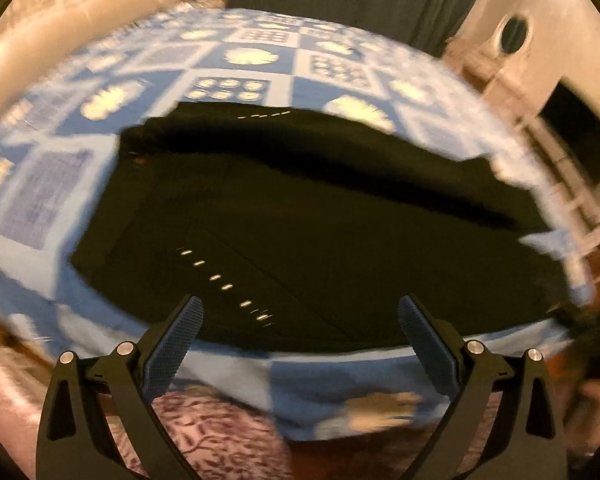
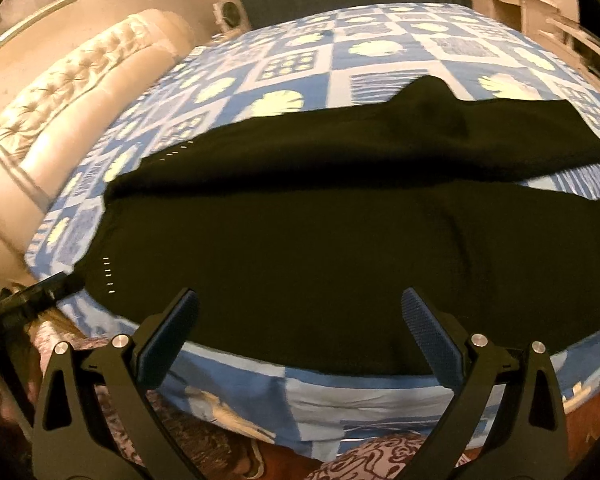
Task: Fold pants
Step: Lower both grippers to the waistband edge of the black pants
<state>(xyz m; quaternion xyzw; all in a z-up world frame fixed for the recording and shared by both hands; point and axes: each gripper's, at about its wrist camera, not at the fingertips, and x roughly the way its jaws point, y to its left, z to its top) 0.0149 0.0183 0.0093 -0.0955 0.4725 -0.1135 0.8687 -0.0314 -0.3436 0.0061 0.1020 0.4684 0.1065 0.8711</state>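
Ahead of both wide-open, empty tools (left (image 1: 298,306), right (image 2: 300,300)), seemingly flat black pants (image 2: 340,248).

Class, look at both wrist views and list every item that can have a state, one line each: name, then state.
Black pants: spread flat on the bed, two legs apart, not yet folded.
Left tongs: open, empty, hovering at the pants' near edge.
Right tongs: open, empty, hovering at the near edge.
Bedsheet: blue patterned, laid smooth over the bed.
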